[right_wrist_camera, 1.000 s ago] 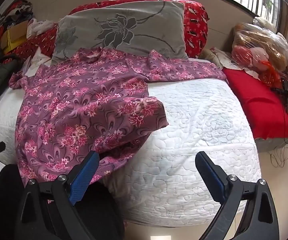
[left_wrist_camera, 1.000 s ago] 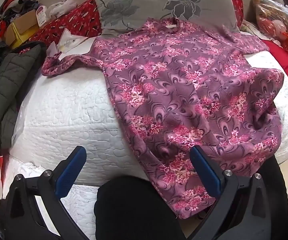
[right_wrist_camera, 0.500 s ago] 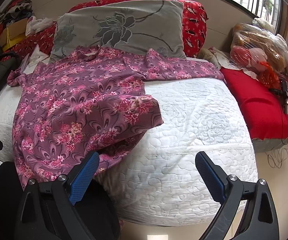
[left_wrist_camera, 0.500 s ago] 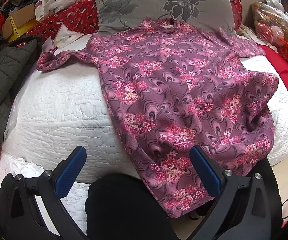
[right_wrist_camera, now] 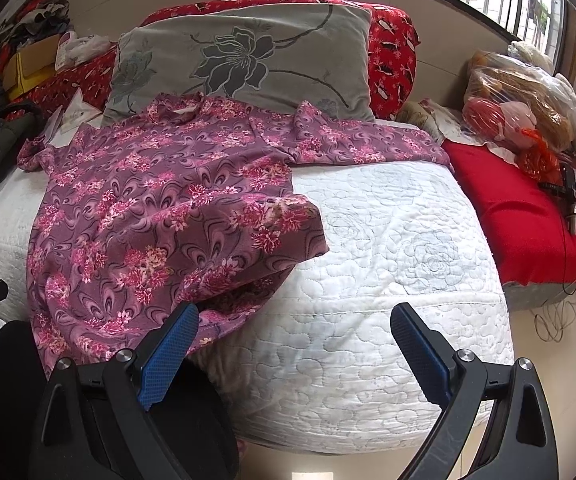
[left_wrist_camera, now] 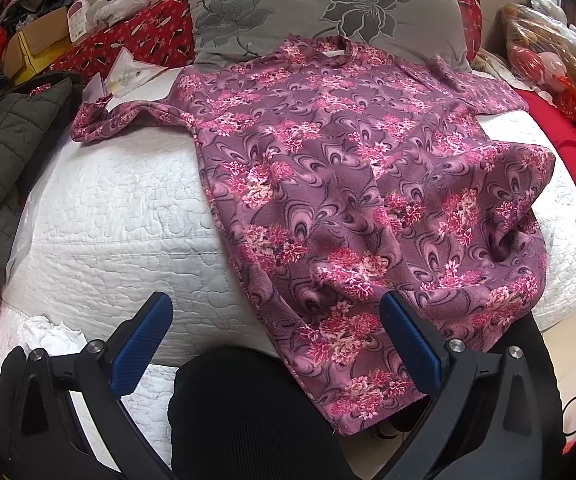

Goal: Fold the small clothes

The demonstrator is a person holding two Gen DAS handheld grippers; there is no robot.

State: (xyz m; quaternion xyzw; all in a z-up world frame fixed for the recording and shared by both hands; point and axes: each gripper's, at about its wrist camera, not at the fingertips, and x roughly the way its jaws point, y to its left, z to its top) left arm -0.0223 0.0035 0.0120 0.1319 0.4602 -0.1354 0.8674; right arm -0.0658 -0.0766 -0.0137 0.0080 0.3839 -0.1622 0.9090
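Note:
A purple shirt with pink flowers (left_wrist_camera: 340,184) lies spread on a white quilted bed (left_wrist_camera: 111,216), collar toward the pillow, sleeves out to both sides, its hem hanging over the near edge. It also shows in the right wrist view (right_wrist_camera: 159,216), with its right lower corner folded up. My left gripper (left_wrist_camera: 275,328) is open and empty, just before the bed's near edge, its right finger over the hanging hem. My right gripper (right_wrist_camera: 294,340) is open and empty before the bed edge, right of the shirt.
A grey flowered pillow (right_wrist_camera: 247,56) and red cushions (right_wrist_camera: 392,52) stand at the head. A dark green jacket (left_wrist_camera: 3,152) lies at the left. A red cushion (right_wrist_camera: 516,216) and plastic bags (right_wrist_camera: 520,100) are at the right. My black-clad knee (left_wrist_camera: 247,412) is below.
Both grippers have drifted a little nearer to the bed and stayed open. The shirt has not moved.

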